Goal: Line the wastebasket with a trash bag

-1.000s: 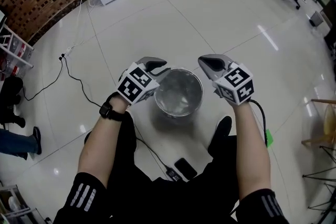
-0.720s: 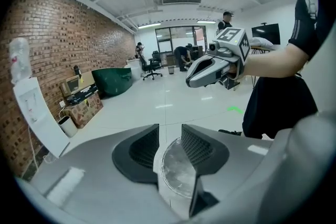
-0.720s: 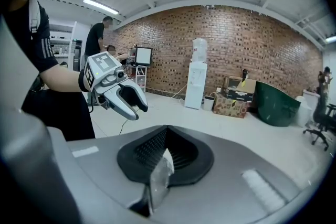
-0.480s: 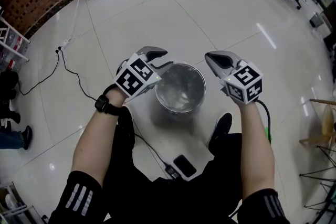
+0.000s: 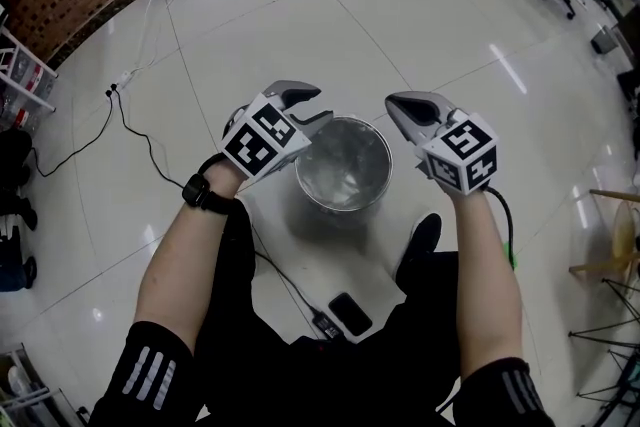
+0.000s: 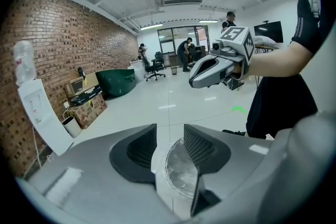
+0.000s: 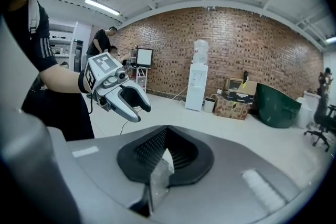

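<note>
**Left gripper [image 5: 315,108] spread, right gripper [image 5: 395,107] pinching**

Left gripper, left of centre in the head view, is holding its jaws apart after just opening, with nothing pressed between them. Right gripper, right of centre, is pinching a fold of clear plastic trash bag [image 7: 159,174]. Round silver metal wastebasket [image 5: 343,177] is standing mid-frame between them on the glossy white floor [image 5: 450,25].

I see the metal wastebasket [image 5: 338,211] standing on the white tiled floor [image 5: 430,25], with a crinkled clear trash bag [image 5: 343,175] inside it. My left gripper [image 5: 322,105] sits at its left rim. Its jaws have just been opening and stand apart, but I can't tell whether plastic lies between them. My right gripper [image 5: 393,105] hangs just beside the right rim, jaws together.
</note>
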Tool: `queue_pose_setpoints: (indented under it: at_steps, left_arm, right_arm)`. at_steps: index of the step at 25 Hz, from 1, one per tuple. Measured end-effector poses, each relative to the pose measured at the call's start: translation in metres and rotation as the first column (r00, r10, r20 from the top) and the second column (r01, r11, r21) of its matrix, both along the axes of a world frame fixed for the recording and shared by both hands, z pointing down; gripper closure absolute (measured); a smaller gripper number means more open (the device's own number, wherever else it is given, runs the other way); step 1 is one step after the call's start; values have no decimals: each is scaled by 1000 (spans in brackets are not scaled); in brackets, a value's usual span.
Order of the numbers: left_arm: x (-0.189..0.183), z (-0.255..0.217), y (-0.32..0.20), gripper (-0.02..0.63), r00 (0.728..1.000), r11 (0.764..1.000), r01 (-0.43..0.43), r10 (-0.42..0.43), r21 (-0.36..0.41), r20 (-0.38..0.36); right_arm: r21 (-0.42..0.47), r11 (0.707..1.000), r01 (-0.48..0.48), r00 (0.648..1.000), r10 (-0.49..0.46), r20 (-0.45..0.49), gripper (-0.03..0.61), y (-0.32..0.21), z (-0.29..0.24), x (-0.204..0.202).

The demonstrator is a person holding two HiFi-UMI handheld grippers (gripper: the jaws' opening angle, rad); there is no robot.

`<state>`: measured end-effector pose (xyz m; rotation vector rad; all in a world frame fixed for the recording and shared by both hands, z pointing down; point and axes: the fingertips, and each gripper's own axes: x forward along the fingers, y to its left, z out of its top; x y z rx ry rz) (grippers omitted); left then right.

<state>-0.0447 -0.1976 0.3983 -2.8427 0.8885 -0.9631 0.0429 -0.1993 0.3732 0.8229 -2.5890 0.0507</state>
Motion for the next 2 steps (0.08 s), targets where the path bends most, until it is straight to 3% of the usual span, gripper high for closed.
queue_pose_setpoints:
  at_steps: [2]
  left_arm:
    - [0,2,-2,457,1000,1000,4,-4,-2,-1]
  right_arm:
    - [2,1000,-1,1000,1,1,571,-2,0,0]
